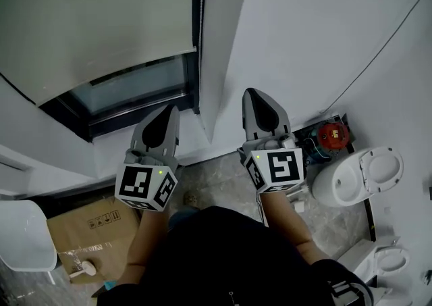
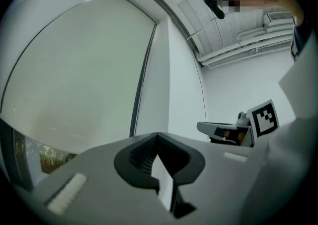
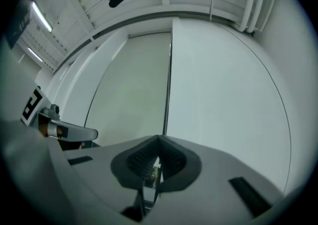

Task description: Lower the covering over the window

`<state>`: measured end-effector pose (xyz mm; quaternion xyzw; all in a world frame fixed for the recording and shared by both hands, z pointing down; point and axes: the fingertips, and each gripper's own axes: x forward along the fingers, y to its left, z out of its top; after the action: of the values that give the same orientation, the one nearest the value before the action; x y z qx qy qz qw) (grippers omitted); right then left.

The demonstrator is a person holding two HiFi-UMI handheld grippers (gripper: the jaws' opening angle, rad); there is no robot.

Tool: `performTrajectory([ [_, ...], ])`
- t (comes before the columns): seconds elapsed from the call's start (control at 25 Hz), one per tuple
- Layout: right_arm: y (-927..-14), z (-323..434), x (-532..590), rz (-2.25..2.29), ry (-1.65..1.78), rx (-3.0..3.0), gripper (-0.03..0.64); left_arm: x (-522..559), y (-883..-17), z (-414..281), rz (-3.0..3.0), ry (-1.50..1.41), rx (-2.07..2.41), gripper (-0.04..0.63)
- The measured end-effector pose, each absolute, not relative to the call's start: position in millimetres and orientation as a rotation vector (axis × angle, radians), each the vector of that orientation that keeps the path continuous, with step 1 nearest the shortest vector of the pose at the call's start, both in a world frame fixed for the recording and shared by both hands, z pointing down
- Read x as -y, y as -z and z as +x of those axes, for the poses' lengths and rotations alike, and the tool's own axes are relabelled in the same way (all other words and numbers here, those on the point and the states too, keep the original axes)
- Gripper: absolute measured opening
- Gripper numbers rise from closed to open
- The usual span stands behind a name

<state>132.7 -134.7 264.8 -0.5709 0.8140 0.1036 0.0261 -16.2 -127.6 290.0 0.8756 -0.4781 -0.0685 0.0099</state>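
Both shut and empty: your left gripper point(image 1: 172, 110) and right gripper point(image 1: 253, 94) sit just below the blind point(image 1: 88, 21) at upper left.

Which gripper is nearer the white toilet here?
Right. The right gripper hangs just left of the toilet in the head view. The left gripper is farther left, in front of the window.

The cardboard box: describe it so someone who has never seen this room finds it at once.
Find the window with its pale blind partly down. On the floor below it, at the head view's lower left, lies the cardboard box. It is the only brown thing there, with small black symbols printed on it.
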Motion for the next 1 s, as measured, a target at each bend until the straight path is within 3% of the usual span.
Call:
performTrajectory([
  [1.0,-266.8,151.5,45.1,-1.595,-0.348,-2.595,0.012,31.9,-291.8,13.7,2.665,0.191,1.693,0.011],
])
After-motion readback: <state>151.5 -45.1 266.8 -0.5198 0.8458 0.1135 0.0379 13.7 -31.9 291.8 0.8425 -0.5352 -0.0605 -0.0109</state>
